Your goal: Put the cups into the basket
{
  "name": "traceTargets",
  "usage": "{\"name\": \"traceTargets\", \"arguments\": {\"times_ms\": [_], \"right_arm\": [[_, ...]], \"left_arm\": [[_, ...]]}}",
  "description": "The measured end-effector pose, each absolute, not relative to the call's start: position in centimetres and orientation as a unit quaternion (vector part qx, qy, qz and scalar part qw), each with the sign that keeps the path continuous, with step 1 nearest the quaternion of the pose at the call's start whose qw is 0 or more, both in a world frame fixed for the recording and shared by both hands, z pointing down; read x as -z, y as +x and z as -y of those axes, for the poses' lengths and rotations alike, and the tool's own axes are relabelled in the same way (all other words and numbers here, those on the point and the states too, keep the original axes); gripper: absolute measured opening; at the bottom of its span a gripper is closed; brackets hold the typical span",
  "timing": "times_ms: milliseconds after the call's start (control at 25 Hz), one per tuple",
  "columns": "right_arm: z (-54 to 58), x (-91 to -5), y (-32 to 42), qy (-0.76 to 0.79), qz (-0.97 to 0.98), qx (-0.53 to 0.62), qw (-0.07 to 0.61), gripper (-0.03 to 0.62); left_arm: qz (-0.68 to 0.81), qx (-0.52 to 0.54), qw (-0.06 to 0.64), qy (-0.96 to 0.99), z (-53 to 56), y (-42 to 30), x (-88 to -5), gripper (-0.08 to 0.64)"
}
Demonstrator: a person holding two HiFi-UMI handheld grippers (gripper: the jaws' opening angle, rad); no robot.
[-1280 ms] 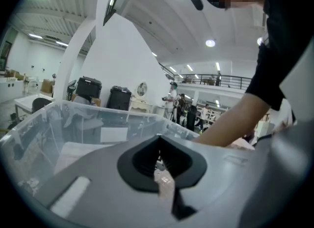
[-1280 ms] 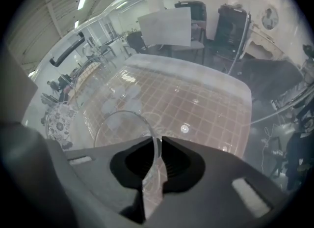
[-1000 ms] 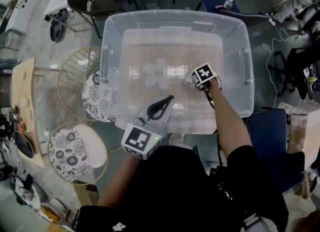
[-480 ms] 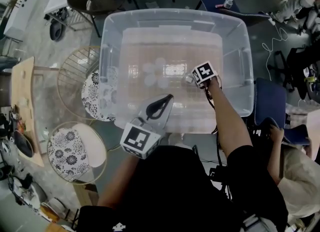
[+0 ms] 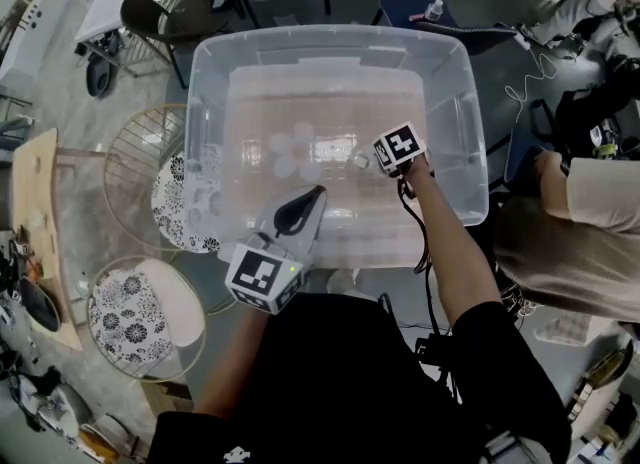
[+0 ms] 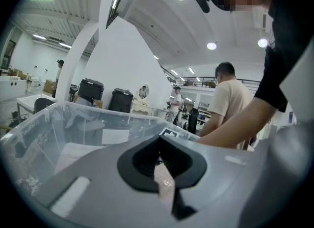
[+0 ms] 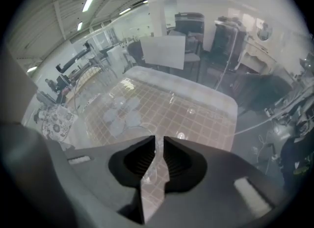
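Left gripper (image 5: 316, 195) is hovering at the near rim of the clear basket (image 5: 198, 102), jaws together, empty. Cups (image 5: 293, 152) are lying on the basket floor. Right gripper (image 5: 371, 159), jaws just opening to a narrow gap, appears to be releasing another cup (image 5: 358, 161). The next move calls for lifting clear without tipping it.

No readable text, brand or number is showing anywhere. The left marker cube (image 5: 265, 274) and right marker cube (image 5: 399, 146) are carrying only black-and-white square patterns, no characters. A white label (image 7: 163, 51) is sitting on the far wall of the clear bin (image 5: 330, 34). It's looking blank, though any print may simply be too small.
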State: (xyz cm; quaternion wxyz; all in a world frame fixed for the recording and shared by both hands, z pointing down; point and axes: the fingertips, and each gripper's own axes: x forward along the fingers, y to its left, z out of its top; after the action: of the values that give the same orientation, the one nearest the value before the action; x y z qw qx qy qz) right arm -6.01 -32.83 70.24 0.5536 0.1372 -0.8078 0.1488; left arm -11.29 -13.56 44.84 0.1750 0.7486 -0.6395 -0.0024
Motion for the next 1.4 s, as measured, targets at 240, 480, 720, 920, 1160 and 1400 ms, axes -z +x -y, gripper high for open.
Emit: {"name": "traceTargets", "arguments": {"times_ms": [240, 480, 720, 920, 1160, 1400], "right_arm": [[34.0, -64.2, -6.2, 0.155, 0.847, -0.132, 0.491, 0.037], [32.9, -58.8, -5.7, 0.166, 0.878, -0.087, 0.44, 0.003], [30.6, -52.4, -5.6, 0.175, 0.914, -0.053, 0.363, 0.003], [28.4, -47.5, -5.4, 0.181, 0.937, -0.04, 0.297, 0.003], [25.5, -43.3, -4.2, 0.188, 0.956, -0.046, 0.218, 0.003], [22.3, -42.4, -2.6, 0.186, 0.965, -0.067, 0.173, 0.003]], "left_arm": [[0.64, 0.008, 0.171, 0.749, 13.4, -11.3, -44.7, 0.006], [0.639, 0.004, 0.165, 0.751, 13.3, -11.2, -44.7, 0.006], [0.636, -0.008, 0.153, 0.756, 13.1, -10.7, -44.7, 0.006], [0.633, -0.023, 0.144, 0.76, 13.1, -10.3, -44.9, 0.006], [0.633, -0.033, 0.136, 0.761, 13.2, -9.9, -44.9, 0.006], [0.639, -0.033, 0.135, 0.757, 13.3, -10.1, -44.9, 0.006]]}}
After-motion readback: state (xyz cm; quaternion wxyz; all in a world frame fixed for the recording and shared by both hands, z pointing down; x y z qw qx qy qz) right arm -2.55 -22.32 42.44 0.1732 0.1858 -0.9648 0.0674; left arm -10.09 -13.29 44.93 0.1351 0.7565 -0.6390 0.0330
